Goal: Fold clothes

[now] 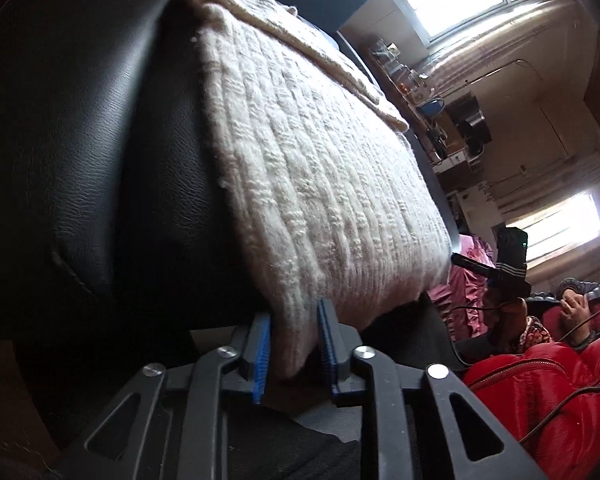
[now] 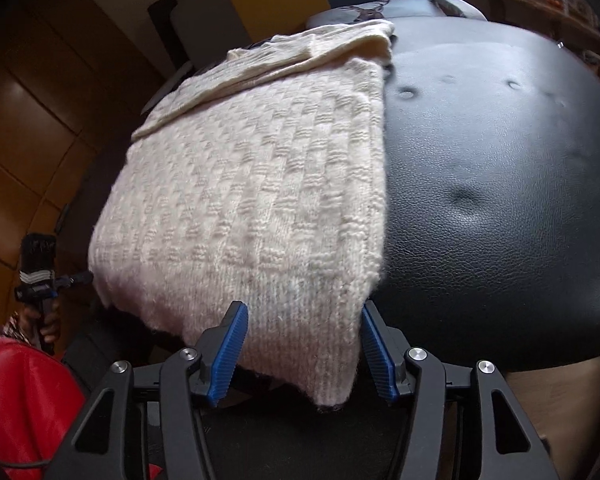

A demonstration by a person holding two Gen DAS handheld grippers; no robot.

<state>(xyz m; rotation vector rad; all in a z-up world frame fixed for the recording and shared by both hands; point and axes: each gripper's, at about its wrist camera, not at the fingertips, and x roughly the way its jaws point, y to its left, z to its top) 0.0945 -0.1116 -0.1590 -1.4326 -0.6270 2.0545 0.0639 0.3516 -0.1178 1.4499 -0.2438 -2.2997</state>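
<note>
Cream sweater [image 2: 252,200] (no legible label)

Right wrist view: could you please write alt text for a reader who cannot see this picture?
A cream knitted sweater, partly folded, lies on a black leather seat, its near hem hanging between the open blue-padded fingers of the right gripper. At far left, a hand holds the other gripper beside a red padded garment.
</note>
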